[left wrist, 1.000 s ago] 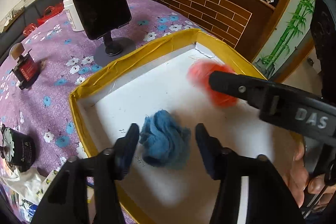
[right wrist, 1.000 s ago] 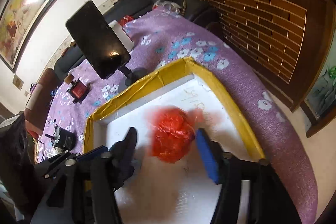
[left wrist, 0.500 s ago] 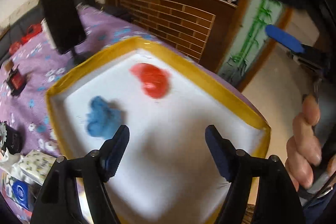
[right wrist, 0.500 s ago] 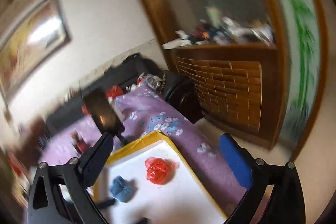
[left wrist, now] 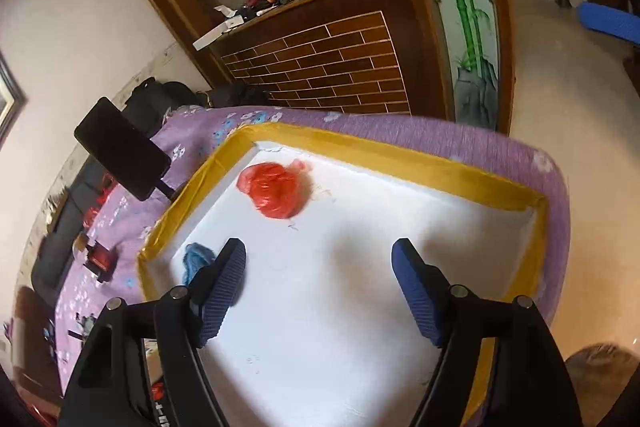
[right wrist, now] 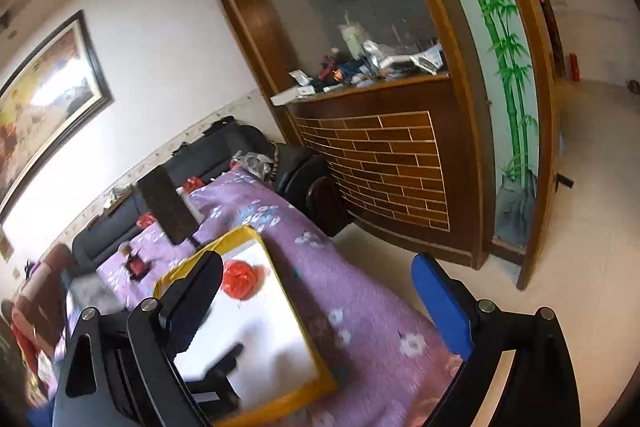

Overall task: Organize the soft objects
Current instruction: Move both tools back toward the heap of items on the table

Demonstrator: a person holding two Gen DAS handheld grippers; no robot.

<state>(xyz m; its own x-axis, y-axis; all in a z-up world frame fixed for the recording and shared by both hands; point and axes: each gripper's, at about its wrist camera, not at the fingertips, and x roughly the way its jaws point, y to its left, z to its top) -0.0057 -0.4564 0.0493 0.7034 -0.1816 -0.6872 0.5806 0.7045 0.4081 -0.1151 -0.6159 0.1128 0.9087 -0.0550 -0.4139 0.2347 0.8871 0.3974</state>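
The left hand-held gripper (left wrist: 318, 267) hangs released over the white tray (left wrist: 400, 183), its left finger (left wrist: 224, 279) hiding most of the blue cloth wad (left wrist: 194, 259); the red bag (left wrist: 274, 189) lies apart. The right hand-held gripper (right wrist: 316, 303), empty, is narrowing slightly, its view blurred

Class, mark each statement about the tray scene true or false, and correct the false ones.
1. The crumpled red plastic bag lies inside the yellow-rimmed white tray. True.
2. The left hand-held gripper clamps the blue fuzzy yarn ball. False: nothing sits between its jaws; the ball lies on the tray beside its left finger.
3. The tray rests on a purple floral tablecloth. True.
4. The right hand-held gripper holds the red bag. False: its jaws are closing with nothing between them.
5. The black phone on a stand is inside the tray. False: it stands outside.
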